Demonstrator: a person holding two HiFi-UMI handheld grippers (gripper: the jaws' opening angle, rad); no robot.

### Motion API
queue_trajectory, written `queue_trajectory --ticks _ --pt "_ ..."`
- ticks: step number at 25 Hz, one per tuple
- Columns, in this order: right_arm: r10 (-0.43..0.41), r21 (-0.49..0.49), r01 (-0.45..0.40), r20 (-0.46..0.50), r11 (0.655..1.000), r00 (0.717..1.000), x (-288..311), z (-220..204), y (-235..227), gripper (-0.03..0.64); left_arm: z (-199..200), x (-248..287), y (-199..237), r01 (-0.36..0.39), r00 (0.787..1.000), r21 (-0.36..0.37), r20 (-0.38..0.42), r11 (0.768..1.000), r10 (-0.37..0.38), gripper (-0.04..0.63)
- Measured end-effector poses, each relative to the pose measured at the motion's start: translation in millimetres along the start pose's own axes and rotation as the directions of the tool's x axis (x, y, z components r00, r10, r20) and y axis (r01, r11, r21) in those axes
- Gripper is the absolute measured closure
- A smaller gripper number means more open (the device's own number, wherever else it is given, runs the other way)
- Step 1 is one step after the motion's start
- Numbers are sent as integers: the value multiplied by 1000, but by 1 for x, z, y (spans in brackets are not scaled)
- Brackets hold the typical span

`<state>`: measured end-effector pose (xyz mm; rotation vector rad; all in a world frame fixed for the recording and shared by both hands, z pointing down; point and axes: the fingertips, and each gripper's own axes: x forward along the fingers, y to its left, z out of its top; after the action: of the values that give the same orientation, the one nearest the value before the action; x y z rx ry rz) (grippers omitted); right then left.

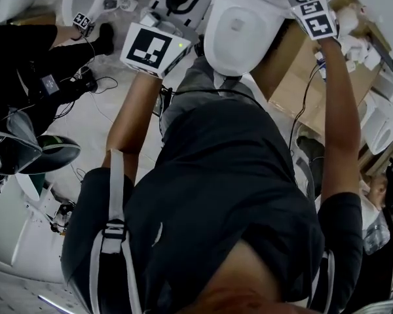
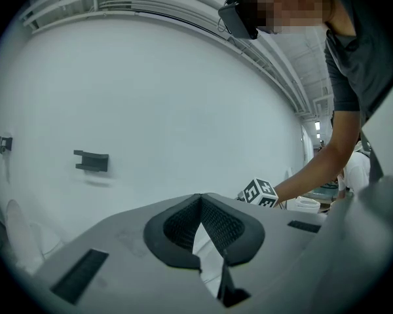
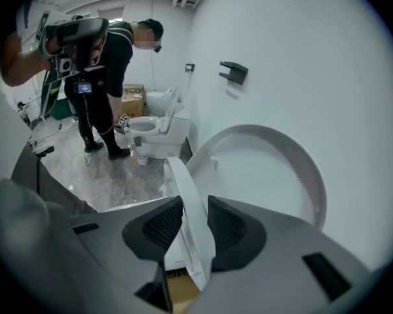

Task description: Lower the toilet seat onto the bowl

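Toilet seat in the grip: the white toilet seat [image 3: 177, 175] stands raised and edge-on, directly between the 2 jaws of the right gripper [image 3: 193, 201]. It is tipped forward, clear of the lid [image 3: 268, 175], which stays upright against the white wall [image 3: 301, 64] behind. In the right gripper view, the dark ribbed pads [image 3: 230, 227] sit moderately spread, 1 against each face of the seat's upper rim, pinching it. A strip of brown cardboard [image 3: 182, 299] shows below the jaws.

The left gripper [image 2: 201, 196] holds nothing. Its jaws are pressed together at the tips and point nearly level at the bare wall, where a dark bracket [image 2: 92, 161] is mounted. The marker cube [image 2: 259, 193] of the right gripper shows just past them, at the end of the person's outstretched arm [image 2: 327, 162].

From the head view, both arms reach forward, the right one toward the top right corner. Across the room a second person [image 3: 105, 70] stands over another toilet [image 3: 154, 128].
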<state>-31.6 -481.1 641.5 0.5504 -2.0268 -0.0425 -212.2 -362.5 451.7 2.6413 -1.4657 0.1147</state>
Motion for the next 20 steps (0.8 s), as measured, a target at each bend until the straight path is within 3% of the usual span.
queue_trajectory --ticks 16,20 --pt "100 -83 -99 9 992 995 -33 -24 105 499 5 4 -52 52 999 -2 16 999 -52 592" --pt "197 -84 -196 3 977 980 -34 -37 142 497 7 9 -62 61 998 -3 10 998 -61 592"
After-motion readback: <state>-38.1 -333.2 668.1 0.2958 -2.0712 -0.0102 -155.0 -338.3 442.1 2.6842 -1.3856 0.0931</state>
